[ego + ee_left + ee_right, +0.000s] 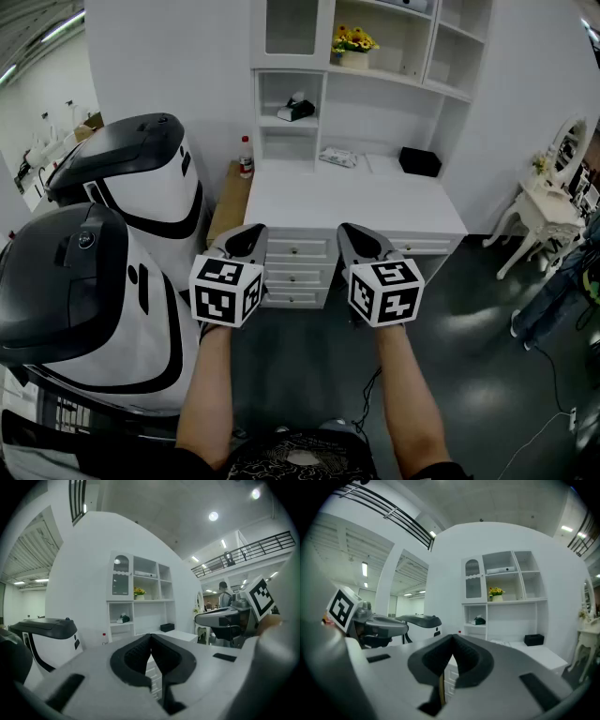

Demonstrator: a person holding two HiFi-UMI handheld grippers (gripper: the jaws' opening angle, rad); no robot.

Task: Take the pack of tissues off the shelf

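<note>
The pack of tissues is a dark pack with white tissue sticking out of its top. It lies in the left open shelf of the white hutch above the desk. It shows small and far off in the left gripper view and the right gripper view. My left gripper and right gripper are held side by side in front of the desk's drawers, well short of the shelf. Each gripper, left and right, has its jaws shut with nothing between them.
On the white desk top lie a flat patterned pack and a black box. A red-capped bottle stands at its left end, yellow flowers above. Two large white-and-black machines stand to the left, a white dressing table to the right.
</note>
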